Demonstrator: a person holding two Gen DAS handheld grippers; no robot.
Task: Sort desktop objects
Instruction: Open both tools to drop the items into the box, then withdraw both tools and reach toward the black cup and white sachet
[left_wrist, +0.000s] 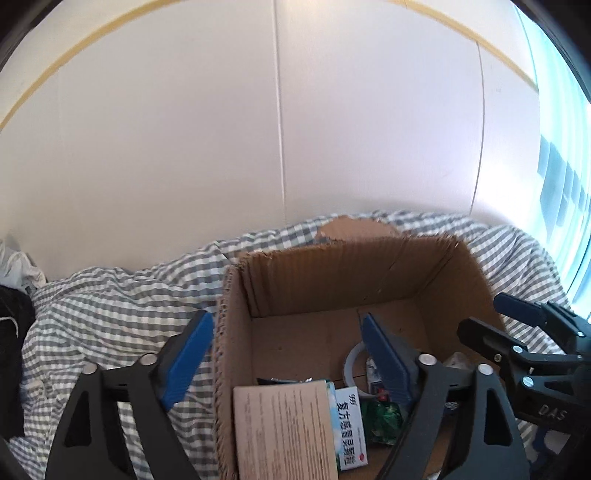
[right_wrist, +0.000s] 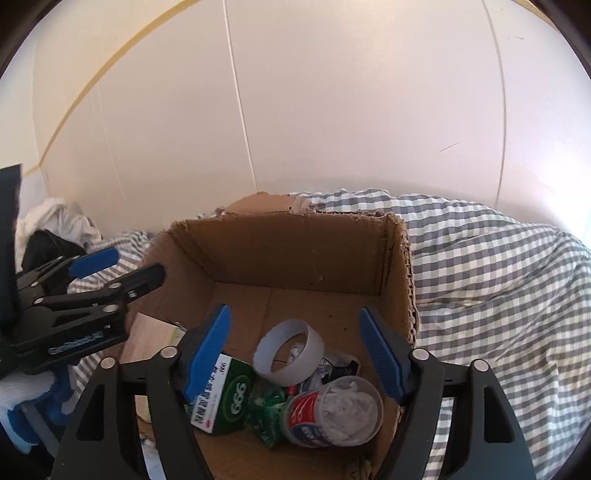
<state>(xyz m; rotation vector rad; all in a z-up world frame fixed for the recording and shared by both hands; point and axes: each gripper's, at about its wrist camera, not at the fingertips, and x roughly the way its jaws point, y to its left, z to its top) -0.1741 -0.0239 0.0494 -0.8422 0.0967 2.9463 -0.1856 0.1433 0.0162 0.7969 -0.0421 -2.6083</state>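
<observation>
An open cardboard box (left_wrist: 332, 273) (right_wrist: 295, 251) stands on a checked cloth. Inside lie a tape roll (right_wrist: 290, 350) (left_wrist: 351, 363), a green medicine box (right_wrist: 225, 398) (left_wrist: 349, 424), a green wrapper (right_wrist: 267, 411) (left_wrist: 380, 421), a cup stuffed with crumpled paper (right_wrist: 332, 415) and a tan booklet (left_wrist: 280, 432). My left gripper (left_wrist: 286, 354) is open and empty, straddling the box's left wall. My right gripper (right_wrist: 295, 350) is open and empty above the tape roll. Each gripper shows in the other's view: the right gripper (left_wrist: 480, 317) and the left gripper (right_wrist: 122, 267).
The checked cloth (left_wrist: 110, 314) (right_wrist: 498, 277) covers the surface around the box. A white panelled wall (left_wrist: 295, 110) stands close behind. A pile of white and black clothes (right_wrist: 55, 229) lies at the far left. A bright window (left_wrist: 565, 184) is at the right.
</observation>
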